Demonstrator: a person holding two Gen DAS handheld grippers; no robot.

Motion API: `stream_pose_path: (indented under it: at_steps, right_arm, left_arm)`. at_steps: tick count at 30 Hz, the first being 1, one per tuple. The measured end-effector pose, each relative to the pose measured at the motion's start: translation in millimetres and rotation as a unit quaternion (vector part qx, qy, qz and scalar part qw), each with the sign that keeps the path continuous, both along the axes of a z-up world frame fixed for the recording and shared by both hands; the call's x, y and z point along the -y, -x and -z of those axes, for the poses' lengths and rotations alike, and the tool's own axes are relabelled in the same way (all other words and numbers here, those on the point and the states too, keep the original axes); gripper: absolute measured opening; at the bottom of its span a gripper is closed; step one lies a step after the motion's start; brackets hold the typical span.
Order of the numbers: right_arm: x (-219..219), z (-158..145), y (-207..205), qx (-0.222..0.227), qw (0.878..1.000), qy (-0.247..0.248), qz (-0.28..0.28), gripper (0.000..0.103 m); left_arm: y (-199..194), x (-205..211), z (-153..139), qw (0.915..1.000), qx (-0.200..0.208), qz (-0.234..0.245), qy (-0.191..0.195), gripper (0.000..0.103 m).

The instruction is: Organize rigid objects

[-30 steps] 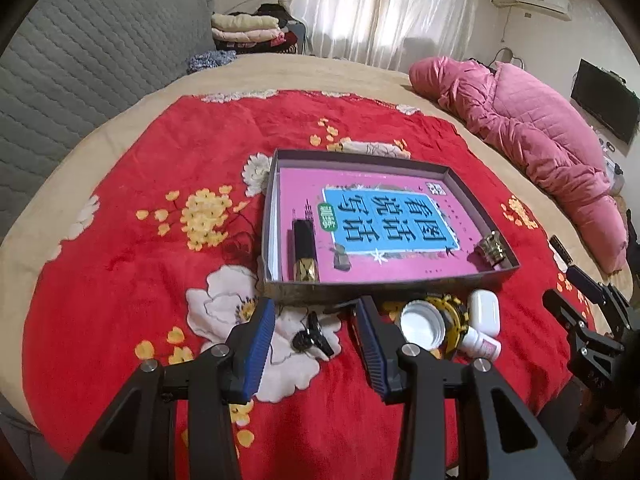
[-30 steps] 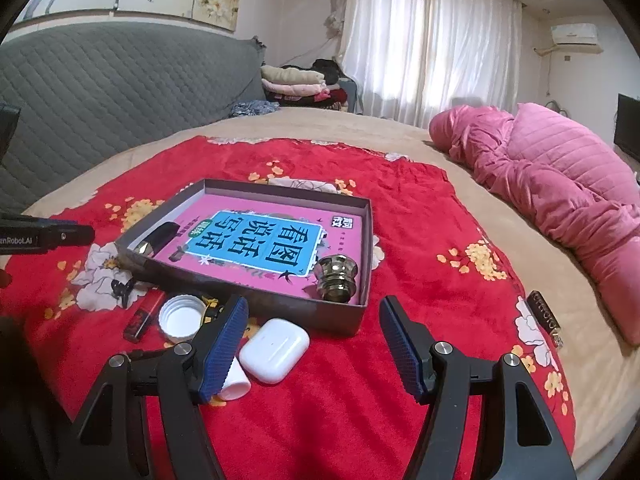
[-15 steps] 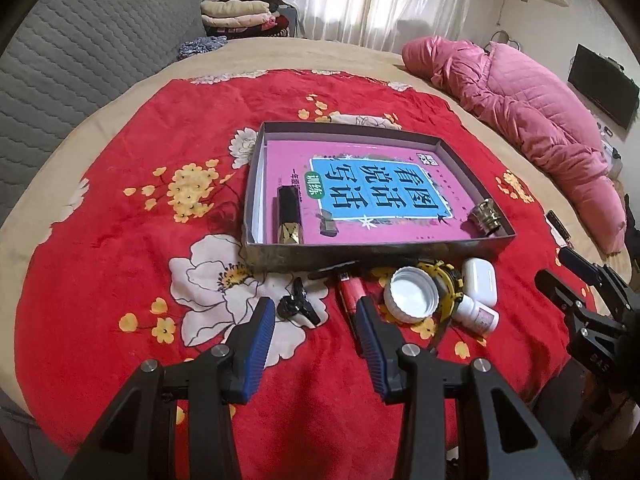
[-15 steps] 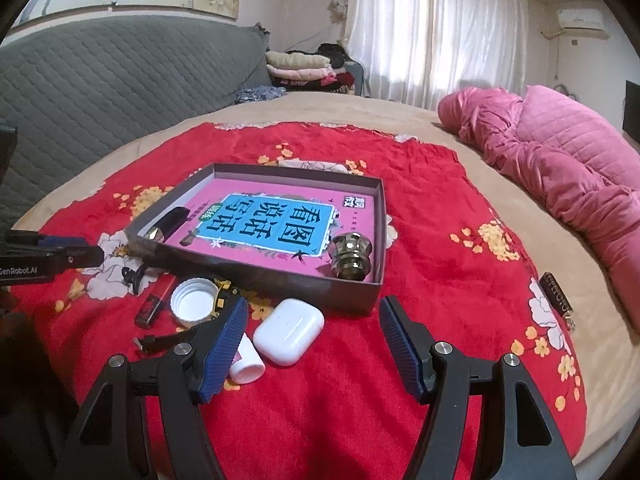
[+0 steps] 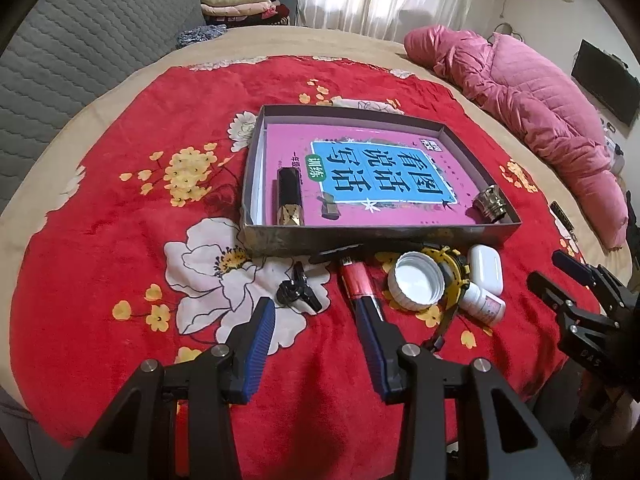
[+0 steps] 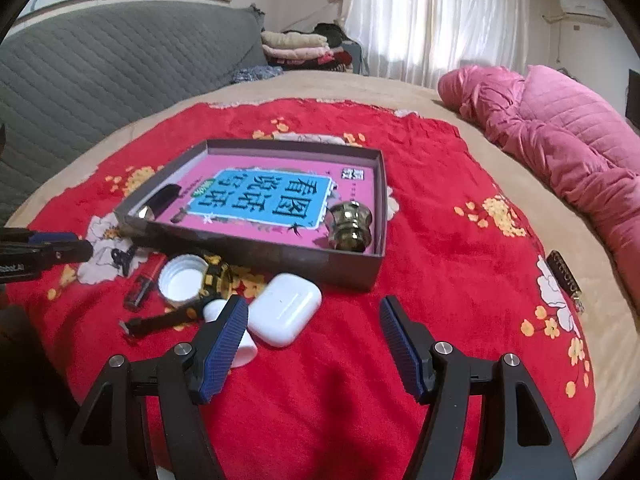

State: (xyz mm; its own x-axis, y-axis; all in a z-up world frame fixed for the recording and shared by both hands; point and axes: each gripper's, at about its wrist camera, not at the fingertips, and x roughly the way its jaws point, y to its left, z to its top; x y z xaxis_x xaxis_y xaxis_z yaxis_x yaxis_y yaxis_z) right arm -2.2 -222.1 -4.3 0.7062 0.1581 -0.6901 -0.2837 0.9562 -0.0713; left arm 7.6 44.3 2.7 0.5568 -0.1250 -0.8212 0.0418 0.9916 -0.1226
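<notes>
A shallow grey box (image 5: 372, 240) with a pink book cover inside lies on the red flowered blanket; it also shows in the right wrist view (image 6: 256, 246). In it are a black-gold lipstick (image 5: 289, 196), a small clip (image 5: 330, 208) and a brass knob (image 5: 491, 200). In front of the box lie a black clip (image 5: 298, 290), a red tube (image 5: 358, 280), a white cap (image 5: 416, 280), a yellow-black watch (image 5: 454, 276), a small white bottle (image 5: 482, 302) and a white earbud case (image 6: 285, 308). My left gripper (image 5: 316, 320) is open, just short of the black clip. My right gripper (image 6: 314, 318) is open beside the earbud case.
A pink quilt (image 5: 532, 108) lies along the bed's right side. A grey padded headboard (image 6: 100, 64) stands at the left. A small dark object (image 6: 564, 276) lies on the blanket's right edge. Folded clothes (image 5: 240, 4) are stacked at the back.
My left gripper has drawn back and up from the black clip, so the objects look farther off. My right gripper has shifted slightly; both stay open.
</notes>
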Motion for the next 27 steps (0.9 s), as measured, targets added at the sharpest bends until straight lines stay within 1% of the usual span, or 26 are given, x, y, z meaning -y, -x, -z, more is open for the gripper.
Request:
stream_pose_path:
  at_steps: [4, 13, 19, 23, 27]
  right_arm:
    - [-3, 5, 0, -0.010, 1.000, -0.001, -0.014, 0.070]
    - [-23, 17, 7, -0.032, 0.996, 0.005, -0.079, 0.070]
    - [-27, 31, 3, -0.046, 0.995, 0.005, -0.092, 0.070]
    - [-25, 37, -3, -0.062, 0.993, -0.010, -0.095, 0.062]
    - [-27, 42, -7, -0.073, 0.992, -0.015, -0.099, 0.059]
  left_arm:
    - [-1, -1, 4, 1.0000, -0.005, -0.002, 0.001, 0.042]
    - [-2, -5, 9, 0.9999, -0.014, -0.007, 0.005, 0.042]
    - [-2, -8, 14, 0.9997, -0.021, -0.008, 0.004, 0.042]
    - [-3, -10, 19, 0.9996, -0.025, -0.012, 0.003, 0.042]
    - [-4, -12, 24, 0.9995, -0.029, -0.016, 0.001, 0.042]
